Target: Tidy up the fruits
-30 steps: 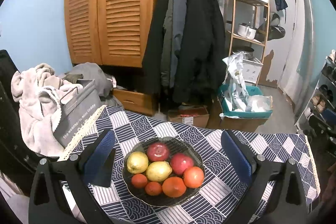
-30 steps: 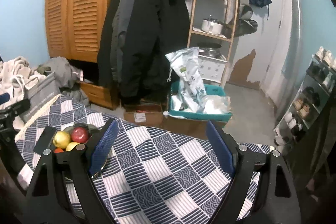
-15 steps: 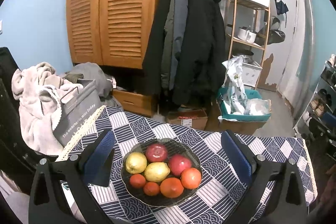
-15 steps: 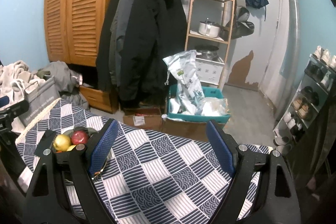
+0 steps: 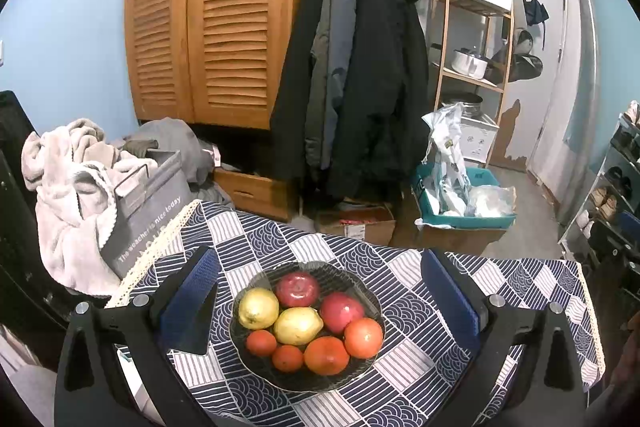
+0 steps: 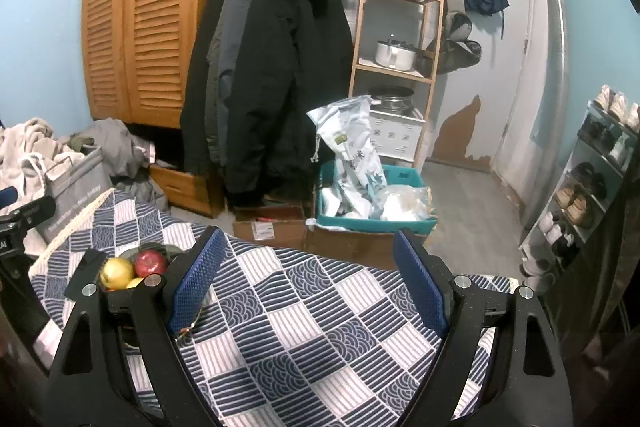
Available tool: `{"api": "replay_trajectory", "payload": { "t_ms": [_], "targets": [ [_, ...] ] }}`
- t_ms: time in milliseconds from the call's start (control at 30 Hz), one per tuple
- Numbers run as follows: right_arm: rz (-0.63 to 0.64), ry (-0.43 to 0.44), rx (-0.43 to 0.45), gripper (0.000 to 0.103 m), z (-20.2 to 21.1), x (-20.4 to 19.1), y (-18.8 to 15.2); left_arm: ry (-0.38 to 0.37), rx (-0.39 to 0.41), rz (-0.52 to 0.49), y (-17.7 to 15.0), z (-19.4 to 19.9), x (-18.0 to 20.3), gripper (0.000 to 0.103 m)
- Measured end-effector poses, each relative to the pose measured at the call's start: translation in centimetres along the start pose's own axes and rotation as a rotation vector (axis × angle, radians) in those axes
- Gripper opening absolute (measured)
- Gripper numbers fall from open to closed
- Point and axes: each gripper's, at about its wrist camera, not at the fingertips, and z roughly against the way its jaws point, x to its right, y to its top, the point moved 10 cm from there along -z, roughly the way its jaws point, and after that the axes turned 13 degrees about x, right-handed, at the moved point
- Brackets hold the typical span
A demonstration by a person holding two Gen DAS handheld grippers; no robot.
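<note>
A dark glass bowl [image 5: 362, 373] sits on the blue-and-white patterned tablecloth [image 5: 404, 267]. It holds two red apples [image 5: 298, 289], two yellow lemons [image 5: 298, 325] and several oranges [image 5: 326, 355]. My left gripper [image 5: 318, 273] hovers over the bowl, open, with the fruit between its blue pads and nothing touched. In the right wrist view the bowl [image 6: 166, 250] shows at the left, partly hidden behind the left finger. My right gripper [image 6: 308, 269] stands open over bare tablecloth [image 6: 304, 323], to the right of the bowl.
A grey laundry basket [image 5: 148, 203] with towels stands off the table's left edge. Beyond the far edge are cardboard boxes [image 5: 354, 225], a teal crate [image 5: 464, 215] with bags, hanging coats [image 5: 360, 75] and a wooden shelf. A shoe rack [image 6: 592, 179] lines the right wall.
Both views have tilted up a little, so the bowl and table sit slightly lower in frame. The grippers' openings are unchanged and no fruit has moved.
</note>
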Motion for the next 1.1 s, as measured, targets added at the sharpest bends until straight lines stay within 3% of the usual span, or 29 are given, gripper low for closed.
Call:
{"api": "replay_trajectory", "payload": {
  "t_ms": [1100],
  "targets": [
    [-0.001, -0.005, 0.003, 0.084, 0.15, 0.52, 0.02, -0.002, 0.007, -0.021, 0.07, 0.01, -0.11, 0.102]
  ]
}}
